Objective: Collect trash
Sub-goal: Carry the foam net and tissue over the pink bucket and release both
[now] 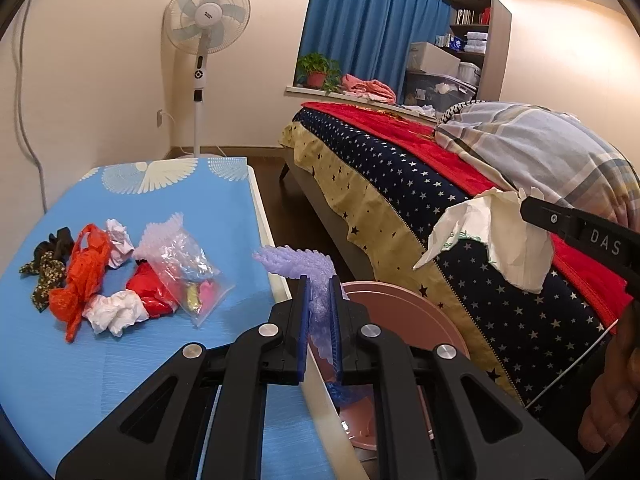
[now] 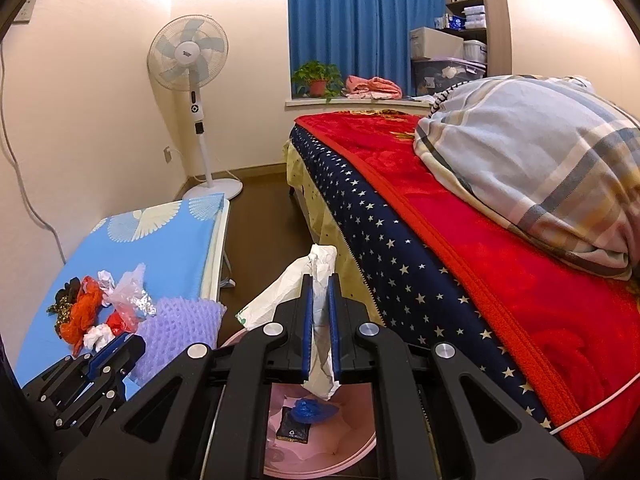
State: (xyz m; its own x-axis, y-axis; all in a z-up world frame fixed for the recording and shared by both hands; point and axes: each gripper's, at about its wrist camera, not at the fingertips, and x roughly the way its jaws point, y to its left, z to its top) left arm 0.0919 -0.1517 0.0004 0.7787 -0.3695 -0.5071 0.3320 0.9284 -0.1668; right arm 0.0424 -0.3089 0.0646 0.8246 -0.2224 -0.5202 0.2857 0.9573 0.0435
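Observation:
My left gripper is shut on a purple foam net, held over the table's right edge beside the pink trash bin. That net shows again as a purple foam net in the right wrist view, with the left gripper below it. My right gripper is shut on a white paper wrapper above the pink trash bin, which holds a blue scrap and a dark packet. More trash lies on the blue table: an orange bag, white paper wads and a clear plastic bag.
A bed with a star-patterned sheet, red blanket and plaid pillow runs along the right. A standing fan is in the far corner. A person's hand shows at the lower right. Brown floor lies between table and bed.

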